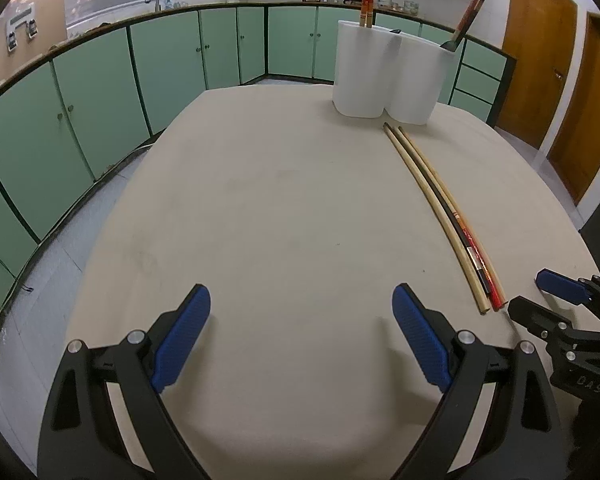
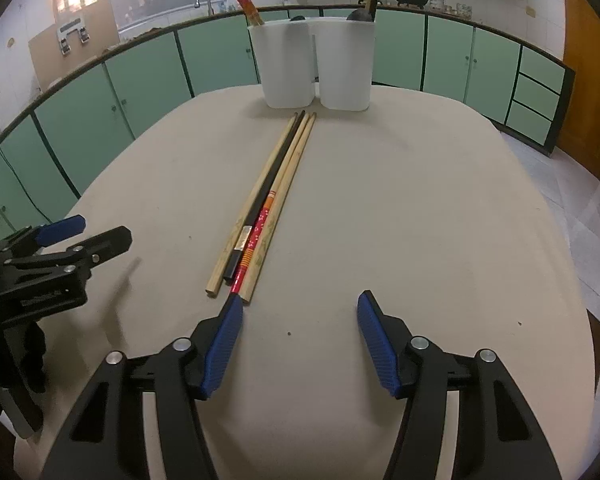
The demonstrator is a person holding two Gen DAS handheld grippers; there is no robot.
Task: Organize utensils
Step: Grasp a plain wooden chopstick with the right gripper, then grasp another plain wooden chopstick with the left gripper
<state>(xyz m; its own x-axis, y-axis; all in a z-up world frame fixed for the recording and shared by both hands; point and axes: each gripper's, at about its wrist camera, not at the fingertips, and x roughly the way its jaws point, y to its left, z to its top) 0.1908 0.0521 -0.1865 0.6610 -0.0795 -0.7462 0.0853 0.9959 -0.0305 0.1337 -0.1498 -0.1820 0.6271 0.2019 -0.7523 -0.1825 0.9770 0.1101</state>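
Chopsticks [image 2: 260,208] lie just ahead of the right gripper's [image 2: 300,308] parted jaws.

Blue-padded black fingers [image 2: 224,344]; ahead of them on the beige tabletop [image 2: 400,208] lie tan, black and red flower-patterned chopsticks [image 2: 260,220], then white holders [image 2: 288,64] and green cabinets [image 2: 448,52].

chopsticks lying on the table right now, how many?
4, side by side in one bundle ahead of the white holders: plain wood, black, red patterned, plain wood. More stand in the holders, uncounted.
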